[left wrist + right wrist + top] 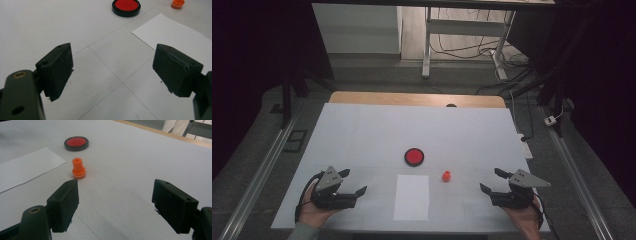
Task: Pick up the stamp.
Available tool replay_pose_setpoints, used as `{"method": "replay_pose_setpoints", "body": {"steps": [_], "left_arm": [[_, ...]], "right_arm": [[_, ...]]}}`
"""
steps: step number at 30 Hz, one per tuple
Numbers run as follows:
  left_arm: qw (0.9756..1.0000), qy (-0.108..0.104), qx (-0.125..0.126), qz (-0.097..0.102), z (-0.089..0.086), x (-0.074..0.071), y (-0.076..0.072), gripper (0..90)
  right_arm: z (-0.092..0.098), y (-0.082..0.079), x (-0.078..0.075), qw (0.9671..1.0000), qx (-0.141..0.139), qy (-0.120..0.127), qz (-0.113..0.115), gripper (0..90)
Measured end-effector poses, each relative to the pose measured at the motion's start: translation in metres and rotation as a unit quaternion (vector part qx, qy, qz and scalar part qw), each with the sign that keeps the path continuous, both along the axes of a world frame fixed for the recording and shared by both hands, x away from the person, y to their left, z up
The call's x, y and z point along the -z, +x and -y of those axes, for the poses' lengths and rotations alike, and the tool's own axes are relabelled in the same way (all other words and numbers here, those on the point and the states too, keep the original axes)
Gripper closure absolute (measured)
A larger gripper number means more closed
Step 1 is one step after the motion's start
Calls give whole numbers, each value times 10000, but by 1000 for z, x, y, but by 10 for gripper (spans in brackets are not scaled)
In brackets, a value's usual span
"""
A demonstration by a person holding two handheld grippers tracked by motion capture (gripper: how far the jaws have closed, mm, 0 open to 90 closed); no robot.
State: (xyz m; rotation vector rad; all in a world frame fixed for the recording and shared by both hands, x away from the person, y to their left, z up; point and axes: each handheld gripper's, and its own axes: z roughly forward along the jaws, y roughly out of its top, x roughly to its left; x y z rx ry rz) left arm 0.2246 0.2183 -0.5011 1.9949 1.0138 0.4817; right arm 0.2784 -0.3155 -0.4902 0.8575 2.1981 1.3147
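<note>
A round red pad in a black case (414, 156) lies near the middle of the white table. A small orange stamp (446, 176) stands upright just to its right and nearer to me. A white sheet of paper (412, 197) lies flat in front of both. My left gripper (352, 182) rests open at the front left, jaws wide apart with nothing between them. My right gripper (491, 180) rests open at the front right, also holding nothing. In the right gripper view the stamp (79, 168) stands beyond the left jaw, with the pad (76, 143) farther off.
The white table surface (362, 135) has a wooden strip along its far edge (417, 99). Metal rails run along both sides on the floor. A desk frame with cables stands beyond the table. A white power strip (525, 147) lies off the right edge.
</note>
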Motion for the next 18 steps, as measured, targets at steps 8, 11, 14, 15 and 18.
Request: {"method": "replay_pose_setpoints", "body": {"steps": [8, 11, 14, 15, 18], "left_arm": [[10000, -4, 12, 18, 0, 0, -2, 169], [10000, -8, 14, 47, 0, -1, -3, 168], [10000, 6, 21, 64, 0, -1, -3, 168], [10000, 12, 29, 66, 1, -1, -3, 168], [10000, 17, 31, 61, 2, 0, -3, 168]], "right_arm": [[0, 3, 0, 10000, 24, -50, -11, 227], [-1, 3, 0, 10000, -5, -58, -3, 229], [-2, 2, -2, 10000, -12, -80, 21, 232], [-2, 1, -2, 10000, -16, -63, 36, 233], [-3, 2, -3, 10000, -21, -28, 48, 241]]}}
